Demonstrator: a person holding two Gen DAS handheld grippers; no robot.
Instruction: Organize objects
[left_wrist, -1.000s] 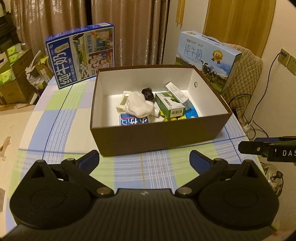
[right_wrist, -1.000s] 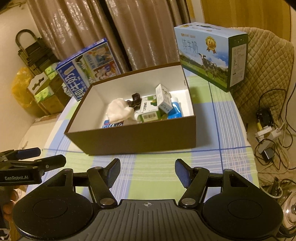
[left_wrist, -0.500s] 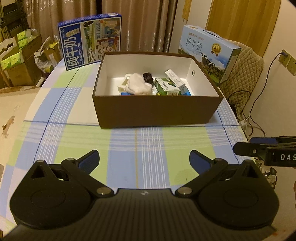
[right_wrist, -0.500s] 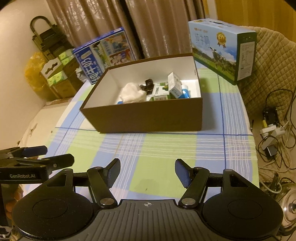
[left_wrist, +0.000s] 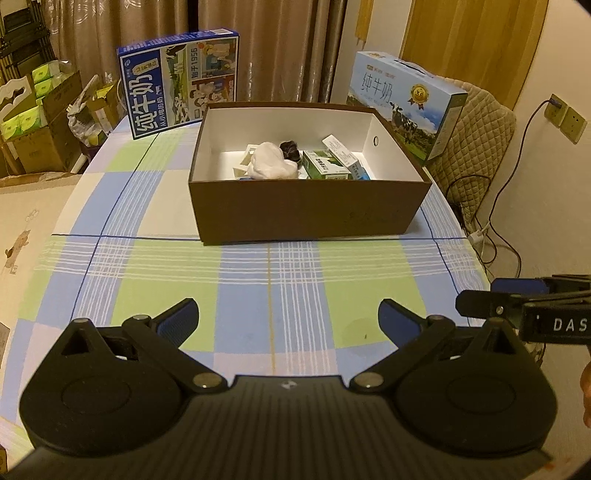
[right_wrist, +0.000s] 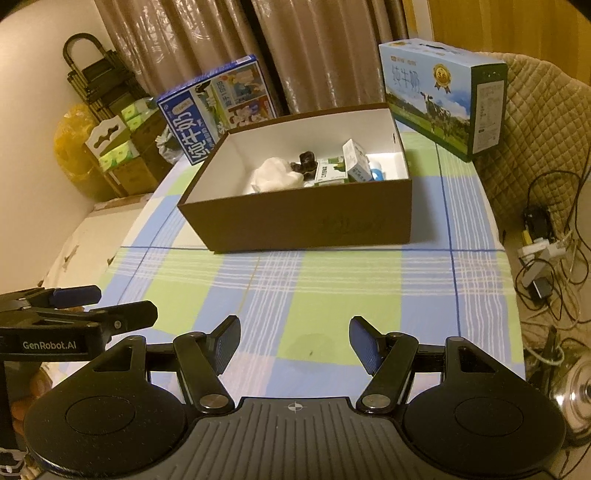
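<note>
A brown cardboard box (left_wrist: 306, 210) with white inside walls stands on the checked tablecloth (left_wrist: 266, 280); it also shows in the right wrist view (right_wrist: 306, 225). Inside lie a white crumpled cloth (left_wrist: 271, 166), a dark small object (left_wrist: 290, 149), a green carton (left_wrist: 325, 166) and a white-blue carton (left_wrist: 343, 153). My left gripper (left_wrist: 288, 319) is open and empty, well in front of the box. My right gripper (right_wrist: 293, 341) is open and empty, also in front of the box, to the right of the left one.
A blue milk case (left_wrist: 181, 83) stands behind the box at the left, a light-blue milk case (left_wrist: 406, 107) at the right. A quilted chair (left_wrist: 476, 147) and cables (right_wrist: 546, 251) are off the table's right edge. Cartons (left_wrist: 33, 122) pile up at far left.
Both grippers have pulled back from the box toward the near table edge, so the box looks smaller and farther away. Both stay open and empty.
</note>
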